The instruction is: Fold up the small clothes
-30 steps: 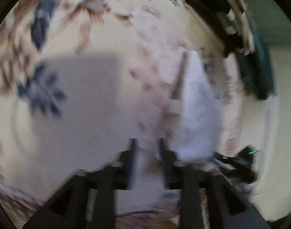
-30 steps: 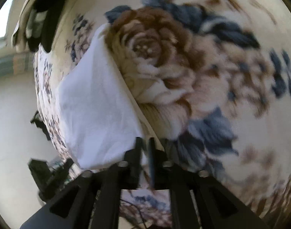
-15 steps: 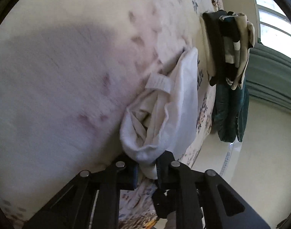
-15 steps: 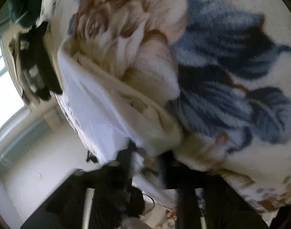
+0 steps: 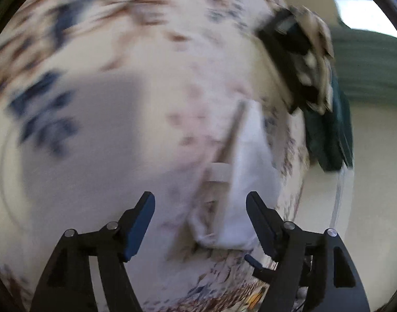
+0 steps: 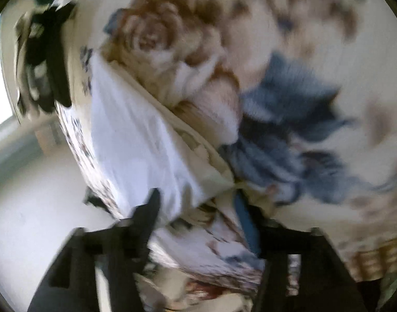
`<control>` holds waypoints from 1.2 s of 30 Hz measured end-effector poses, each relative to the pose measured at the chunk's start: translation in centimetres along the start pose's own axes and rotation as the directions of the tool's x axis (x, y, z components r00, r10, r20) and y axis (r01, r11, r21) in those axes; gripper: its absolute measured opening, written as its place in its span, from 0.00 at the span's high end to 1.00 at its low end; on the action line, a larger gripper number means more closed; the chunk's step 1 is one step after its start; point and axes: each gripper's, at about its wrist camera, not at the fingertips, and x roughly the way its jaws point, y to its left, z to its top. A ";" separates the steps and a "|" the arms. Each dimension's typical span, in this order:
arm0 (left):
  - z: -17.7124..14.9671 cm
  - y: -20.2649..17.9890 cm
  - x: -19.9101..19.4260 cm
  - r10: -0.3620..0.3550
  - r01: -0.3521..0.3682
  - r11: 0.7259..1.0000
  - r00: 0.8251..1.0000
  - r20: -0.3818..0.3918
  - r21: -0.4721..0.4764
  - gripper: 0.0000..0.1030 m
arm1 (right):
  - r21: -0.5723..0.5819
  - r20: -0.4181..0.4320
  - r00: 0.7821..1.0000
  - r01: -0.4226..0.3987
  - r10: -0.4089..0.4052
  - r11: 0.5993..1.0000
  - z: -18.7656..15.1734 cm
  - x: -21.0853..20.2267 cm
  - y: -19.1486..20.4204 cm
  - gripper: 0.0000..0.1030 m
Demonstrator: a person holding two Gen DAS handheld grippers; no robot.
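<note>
A small white garment (image 5: 246, 187) lies folded near the edge of a floral blanket (image 5: 99, 135); a white label shows on it. My left gripper (image 5: 200, 215) is open, its jaws spread either side of the garment's near end, holding nothing. In the right wrist view the same white garment (image 6: 136, 140) lies along the blanket's edge. My right gripper (image 6: 198, 208) is open just in front of the garment's near corner, holding nothing. Both views are blurred by motion.
A stack of dark and cream folded clothes (image 5: 300, 59) sits at the far edge of the blanket, with a dark green cloth (image 5: 328, 140) hanging below it. The stack also shows in the right wrist view (image 6: 42, 59). Pale floor (image 6: 29, 223) lies beyond the blanket's edge.
Both grippers were shut on the white garment half a second ago. Now both have opened and let it go, and it lies flat on the blanket. Both have drawn back slightly.
</note>
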 end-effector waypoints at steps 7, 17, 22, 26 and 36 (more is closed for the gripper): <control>3.4 -3.5 8.5 -0.050 0.076 0.985 0.985 -0.162 0.153 0.31 | -0.205 0.006 1.000 0.025 -0.024 0.978 4.0 -2.1 2.8 0.28; 4.0 -4.9 11.6 -0.113 0.155 0.969 0.971 -0.210 0.191 0.37 | -0.281 -0.238 0.952 -0.256 0.192 0.925 9.7 4.9 4.9 0.49; 3.7 -5.6 11.3 -0.081 0.116 0.973 0.981 -0.175 0.201 0.85 | -0.296 -0.240 0.954 -0.249 0.180 0.922 9.1 5.7 5.9 0.82; 3.6 -7.6 9.5 -0.071 0.102 0.972 0.986 -0.149 0.212 0.86 | -0.338 -0.232 0.959 -0.237 0.164 0.911 8.6 4.6 7.9 0.84; 8.5 -20.5 1.9 -0.122 0.137 0.937 0.990 -0.064 0.321 0.86 | -0.443 -0.194 0.960 -0.270 0.203 0.855 7.6 -4.4 19.3 0.84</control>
